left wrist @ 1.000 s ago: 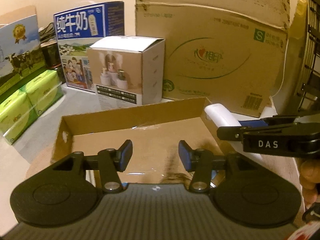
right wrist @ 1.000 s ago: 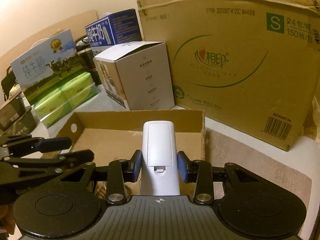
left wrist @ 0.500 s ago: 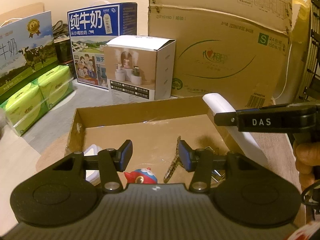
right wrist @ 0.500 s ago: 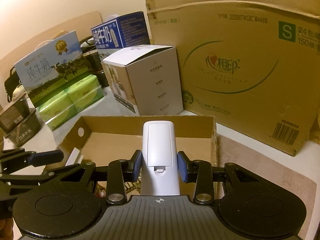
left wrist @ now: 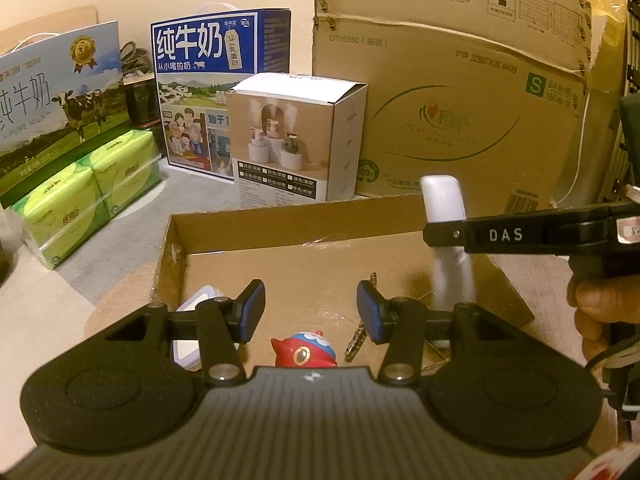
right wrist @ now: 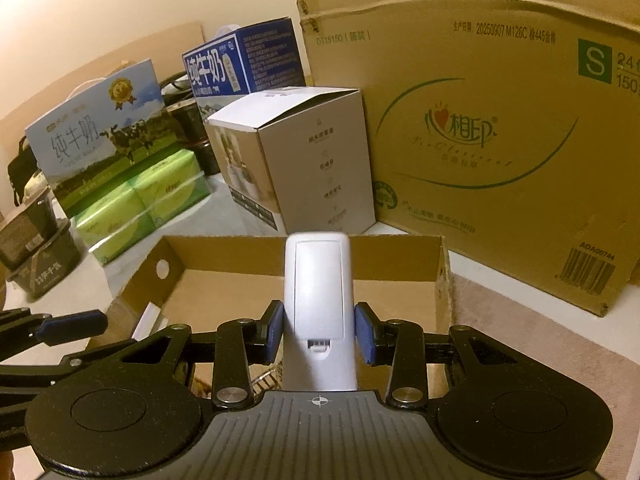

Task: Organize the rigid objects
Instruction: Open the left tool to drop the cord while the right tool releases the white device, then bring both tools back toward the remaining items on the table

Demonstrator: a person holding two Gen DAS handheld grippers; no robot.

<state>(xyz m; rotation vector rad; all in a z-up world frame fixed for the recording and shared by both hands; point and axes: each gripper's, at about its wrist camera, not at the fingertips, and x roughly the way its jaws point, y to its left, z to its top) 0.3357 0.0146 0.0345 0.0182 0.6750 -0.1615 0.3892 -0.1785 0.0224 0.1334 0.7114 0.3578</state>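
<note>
My right gripper (right wrist: 319, 334) is shut on a white remote control (right wrist: 318, 280), back side up, held over the near right part of a shallow cardboard tray (right wrist: 304, 270). In the left wrist view the remote (left wrist: 444, 216) stands tilted above the tray's right wall (left wrist: 508, 284). My left gripper (left wrist: 311, 312) is open and empty above the tray's near side. Inside the tray lie a red and blue toy figure (left wrist: 306, 350), a dark metal key-like piece (left wrist: 360, 332) and a white flat case (left wrist: 196, 312).
Behind the tray stand a white humidifier box (left wrist: 296, 136), a blue milk carton (left wrist: 204, 92), a large brown carton (left wrist: 460, 92), and green tissue packs (left wrist: 88, 196) at left. Dark tins (right wrist: 36, 256) sit far left. A brown mat (right wrist: 532, 340) lies right of the tray.
Both grippers have risen and pulled back, so the tray's contents came into view. The remote tilted more upright and moved over the tray's right side, still gripped.
</note>
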